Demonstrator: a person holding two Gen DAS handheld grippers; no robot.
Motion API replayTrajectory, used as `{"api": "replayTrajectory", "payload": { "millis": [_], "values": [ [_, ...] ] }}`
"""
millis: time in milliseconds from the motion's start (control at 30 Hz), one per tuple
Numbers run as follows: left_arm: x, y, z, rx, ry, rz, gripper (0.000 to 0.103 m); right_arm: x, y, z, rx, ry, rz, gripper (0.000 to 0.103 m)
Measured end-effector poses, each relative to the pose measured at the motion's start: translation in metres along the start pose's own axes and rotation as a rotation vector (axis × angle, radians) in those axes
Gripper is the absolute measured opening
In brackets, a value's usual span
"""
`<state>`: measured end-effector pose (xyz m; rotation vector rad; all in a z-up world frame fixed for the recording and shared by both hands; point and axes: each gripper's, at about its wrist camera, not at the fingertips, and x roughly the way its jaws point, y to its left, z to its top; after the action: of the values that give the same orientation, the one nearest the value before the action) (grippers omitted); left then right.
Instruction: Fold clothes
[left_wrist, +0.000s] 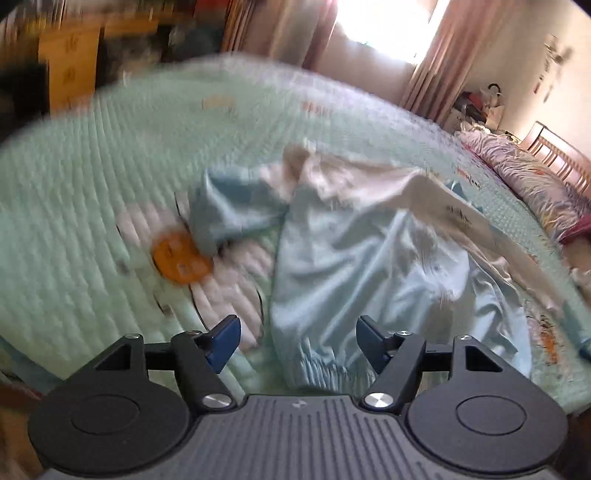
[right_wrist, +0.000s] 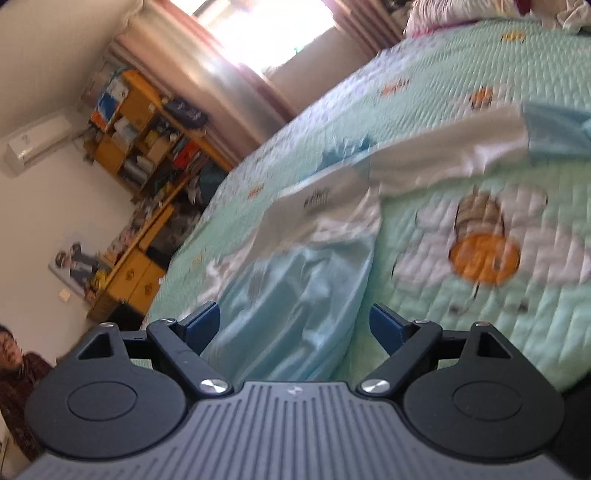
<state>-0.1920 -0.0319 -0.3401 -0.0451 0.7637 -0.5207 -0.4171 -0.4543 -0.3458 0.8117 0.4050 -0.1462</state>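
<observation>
A light blue and white long-sleeved garment (left_wrist: 369, 254) lies crumpled on the green quilted bedspread (left_wrist: 92, 177), its ribbed hem nearest me. One blue sleeve (left_wrist: 225, 210) points left toward an orange bee print. My left gripper (left_wrist: 298, 334) is open, hovering just above the hem with nothing between its blue pads. In the right wrist view the same garment (right_wrist: 295, 288) stretches away, a white and blue sleeve (right_wrist: 480, 147) reaching right. My right gripper (right_wrist: 294, 325) is open over the blue lower part, holding nothing.
The bedspread (right_wrist: 443, 92) carries bee prints (right_wrist: 484, 254). Crumpled pink bedding (left_wrist: 535, 177) and a wooden headboard lie far right. Yellow wooden shelves (right_wrist: 147, 125) and a desk stand by the wall, pink curtains (left_wrist: 432, 66) at the window. A person (right_wrist: 14, 369) sits low at the left edge.
</observation>
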Motion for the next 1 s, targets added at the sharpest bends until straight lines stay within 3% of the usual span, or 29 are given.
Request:
{"api": "replayTrajectory", "payload": {
  "millis": [67,167,367,533,667,833,1000],
  "values": [
    [-0.017,-0.009,0.008,0.040,-0.066,0.005,0.078,0.007,-0.002,0.017,-0.012,-0.022,0.003,0.088],
    [-0.023,-0.029,0.018,0.076,-0.096,-0.053,0.081,0.018,-0.004,0.042,-0.029,-0.054,0.008,0.088],
    [0.020,-0.094,0.022,0.233,-0.013,-0.171,0.082,0.053,-0.012,0.100,-0.040,-0.095,0.034,0.088],
    [0.059,-0.133,0.016,0.320,0.044,-0.239,0.083,0.123,-0.028,0.164,-0.070,-0.049,-0.005,0.088],
    [0.086,-0.143,0.011,0.322,0.088,-0.299,0.083,0.196,-0.053,0.205,-0.039,0.035,-0.025,0.088],
    [0.111,-0.149,0.008,0.312,0.120,-0.339,0.083,0.291,-0.086,0.223,-0.080,0.140,-0.172,0.088],
    [0.124,-0.150,0.010,0.299,0.135,-0.384,0.087,0.332,-0.113,0.220,0.046,0.138,-0.130,0.088]
  ]
}}
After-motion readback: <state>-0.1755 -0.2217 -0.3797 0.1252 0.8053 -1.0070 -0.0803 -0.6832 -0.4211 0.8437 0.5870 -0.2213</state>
